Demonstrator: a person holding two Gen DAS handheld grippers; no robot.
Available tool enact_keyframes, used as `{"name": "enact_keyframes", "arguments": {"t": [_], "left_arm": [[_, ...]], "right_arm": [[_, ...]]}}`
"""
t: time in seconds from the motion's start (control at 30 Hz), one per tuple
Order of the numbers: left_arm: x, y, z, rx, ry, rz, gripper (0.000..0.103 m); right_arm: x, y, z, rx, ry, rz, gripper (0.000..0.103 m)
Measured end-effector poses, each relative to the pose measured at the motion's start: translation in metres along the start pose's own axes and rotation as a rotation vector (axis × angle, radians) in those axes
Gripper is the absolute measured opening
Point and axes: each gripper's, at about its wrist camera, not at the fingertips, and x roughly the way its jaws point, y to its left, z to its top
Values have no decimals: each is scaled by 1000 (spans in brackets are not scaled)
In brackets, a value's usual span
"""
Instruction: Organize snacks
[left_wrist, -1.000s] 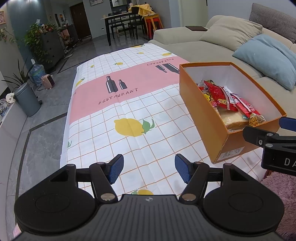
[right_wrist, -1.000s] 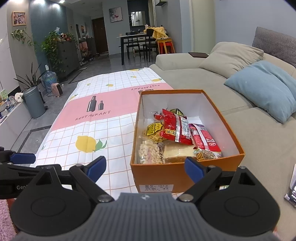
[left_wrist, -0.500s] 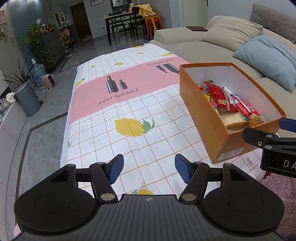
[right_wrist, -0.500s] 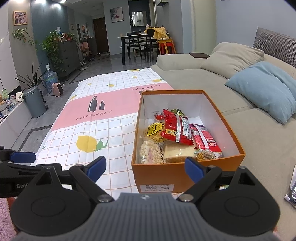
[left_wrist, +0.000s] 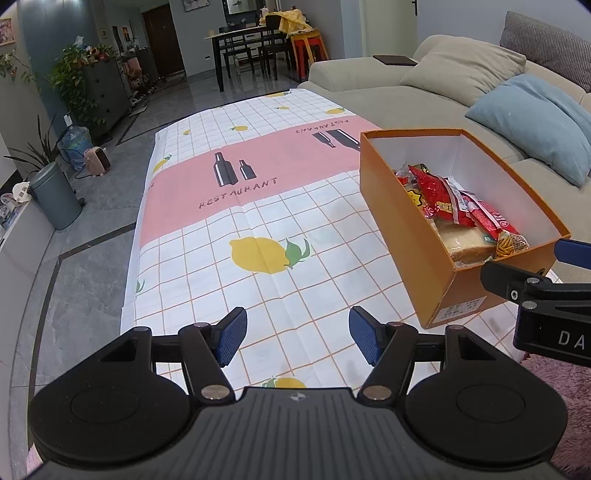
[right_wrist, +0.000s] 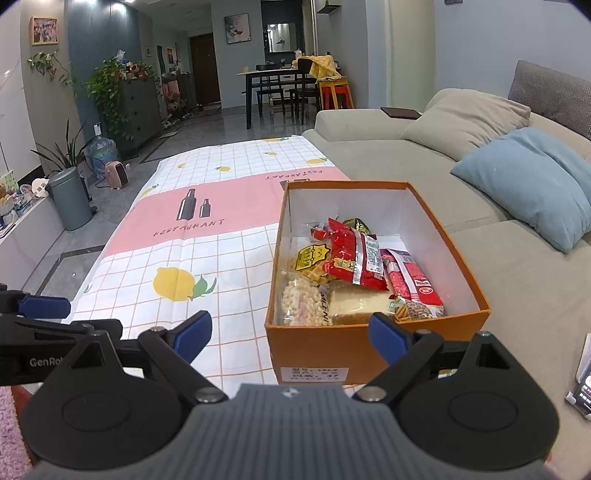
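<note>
Tongs, left (left_wrist: 297, 335) and right (right_wrist: 290, 331), angle downward, wide open and empty, near the orange box (right_wrist: 310, 341).

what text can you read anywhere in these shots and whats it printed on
"RESTAURANT": on the pink band of the tablecloth, and again upside down at its far side.
"GenRo", cut off: on the left gripper body, seen from the right wrist.
"DA", cut off: on the right gripper body, seen from the left wrist.
"MILEN", cut off: on the bread packet.
White label on the orange box: too blurred.
Snack wrappers: too small.
</note>
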Motion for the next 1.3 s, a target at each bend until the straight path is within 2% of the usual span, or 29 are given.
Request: {"name": "enact_keyframes", "arguments": {"t": [0.93,1.3], "left_arm": [[-4,-6,2,-10,0,-29,75],[-5,-5,1,-10,-5,-18,75]], "right_arm": [[0,1,-1,-5,1,1,90],[0,1,-1,-5,1,2,90]]}}
